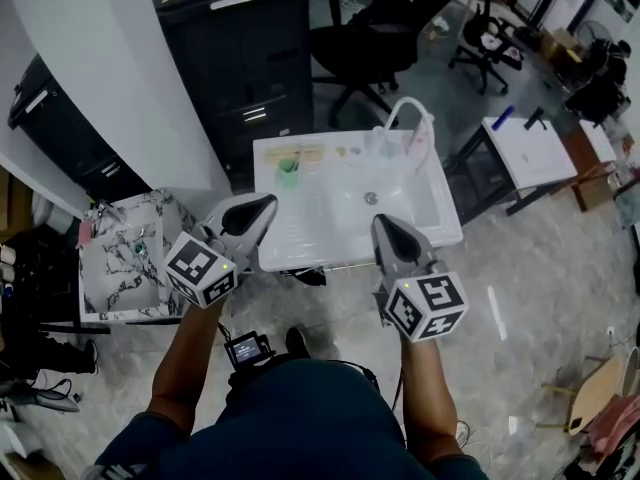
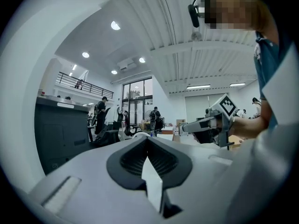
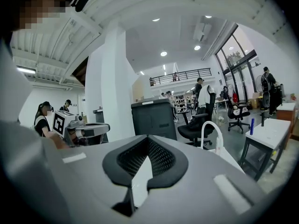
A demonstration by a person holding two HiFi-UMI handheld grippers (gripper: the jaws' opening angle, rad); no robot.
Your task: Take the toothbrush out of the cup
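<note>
A small green cup stands at the back left of the white sink unit; the toothbrush in it is too small to make out. My left gripper hovers over the unit's front left corner, jaws shut and holding nothing. At the front right edge my right gripper is likewise shut and holds nothing. Both point toward the sink, well short of the cup. The left gripper view shows its closed jaws and the right gripper beside them. The right gripper view shows its closed jaws and the left gripper.
A white curved faucet rises at the basin's back right, with small items beside it. A black cabinet and an office chair stand behind the sink. A marble-patterned side table is at the left, a white table at the right.
</note>
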